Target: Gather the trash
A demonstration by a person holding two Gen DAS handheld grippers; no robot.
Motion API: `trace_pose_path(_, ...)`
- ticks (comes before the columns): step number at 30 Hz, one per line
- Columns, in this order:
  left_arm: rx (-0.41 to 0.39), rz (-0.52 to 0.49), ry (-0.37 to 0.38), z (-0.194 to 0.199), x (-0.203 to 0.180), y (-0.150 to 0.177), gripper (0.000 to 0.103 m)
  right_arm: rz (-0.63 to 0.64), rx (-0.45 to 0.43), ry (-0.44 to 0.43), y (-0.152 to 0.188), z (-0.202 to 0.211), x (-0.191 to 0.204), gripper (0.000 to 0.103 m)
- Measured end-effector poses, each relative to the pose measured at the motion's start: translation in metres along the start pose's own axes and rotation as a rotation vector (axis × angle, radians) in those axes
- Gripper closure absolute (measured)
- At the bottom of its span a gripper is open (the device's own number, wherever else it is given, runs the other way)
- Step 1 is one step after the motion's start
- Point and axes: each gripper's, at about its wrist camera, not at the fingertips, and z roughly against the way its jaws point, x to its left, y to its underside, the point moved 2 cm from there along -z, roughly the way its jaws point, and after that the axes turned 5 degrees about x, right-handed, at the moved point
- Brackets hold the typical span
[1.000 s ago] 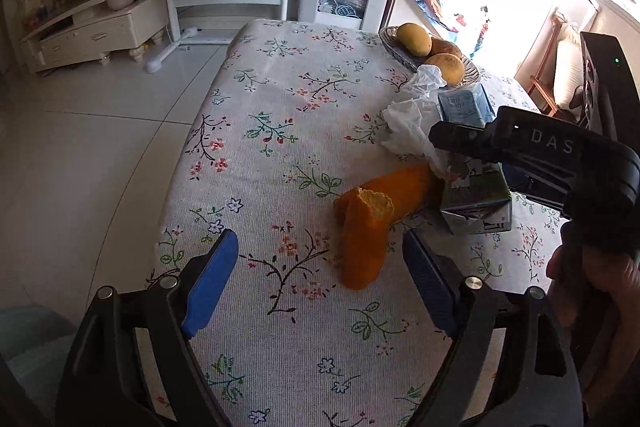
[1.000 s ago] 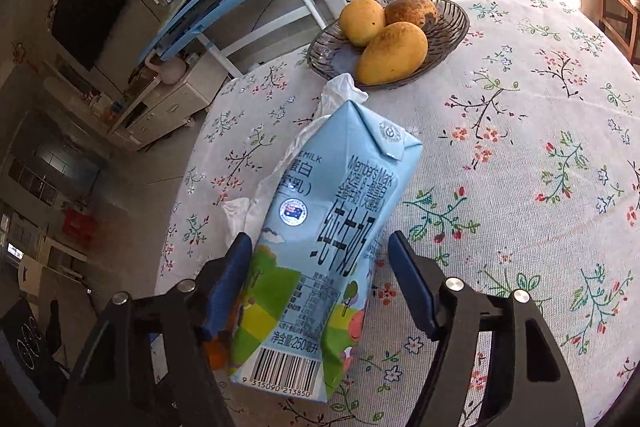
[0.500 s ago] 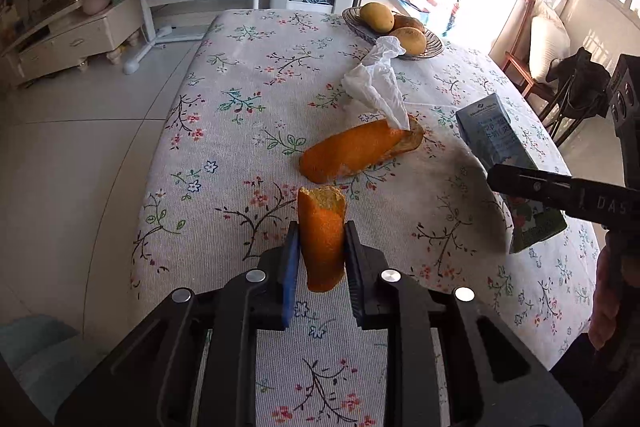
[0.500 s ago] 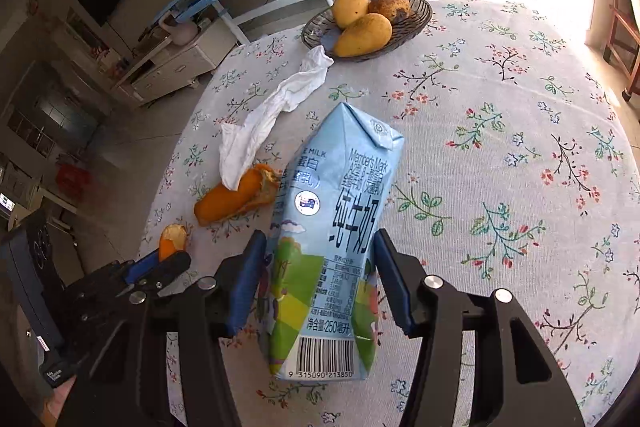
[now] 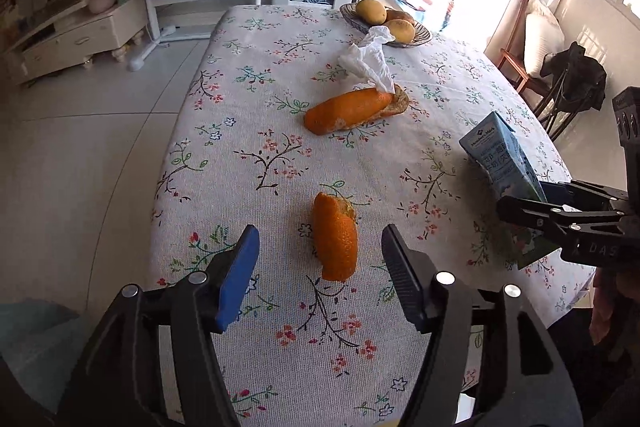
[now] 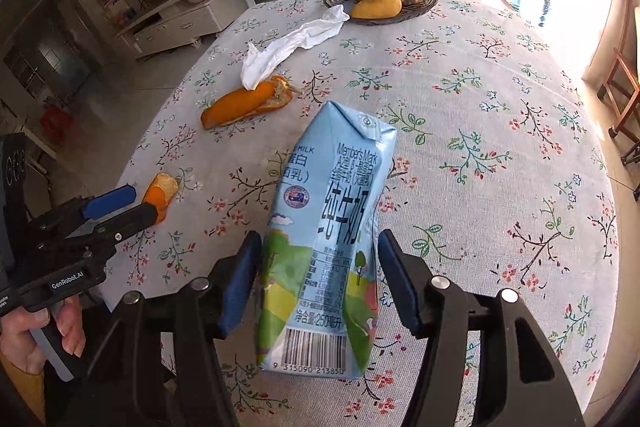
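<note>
1. Half a second back the left hand-held gripper (image 5: 320, 275) was pinched tight on the small curved strip of orange peel (image 5: 336, 239). Its jaws have just been opening, and now the peel lies loose between them on the floral-cloth worktop (image 5: 248, 131), touching neither pad.
2. The right hand-held gripper (image 6: 318, 283) has the pale blue milk carton (image 6: 332, 235) between its pads. The jaws have eased out a bit, and I can't tell if they're really gripping it or just flanking it.
3. Step-wise, I'd say the trash is being gathered toward the near edge of the worktop.
4. Still out in the middle of the left view: the long orange peel (image 5: 352, 109) with the crumpled white tissue (image 5: 368, 61) lying against its far end.
5. Next move probably wants the left gripper reaching up-frame for those two, staying clear of the woven fruit basket (image 5: 420, 39).
</note>
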Motion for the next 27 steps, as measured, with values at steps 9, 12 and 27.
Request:
trace_pose_path(9,0.004,-0.049,-0.052,-0.003,0.002,0.000,0.040,0.015,-0.004,0.019,-0.006,-0.007,0.006,0.036)
trace_pose_path(12,0.003,-0.079,-0.084,-0.006,-0.002,0.000,0.040,0.040,0.001,0.050,-0.005,-0.009,0.010,0.036)
trace_pose_path(27,0.008,-0.173,-0.104,-0.011,-0.018,0.004,0.083,0.118,-0.013,0.126,-0.003,-0.014,0.018,0.042)
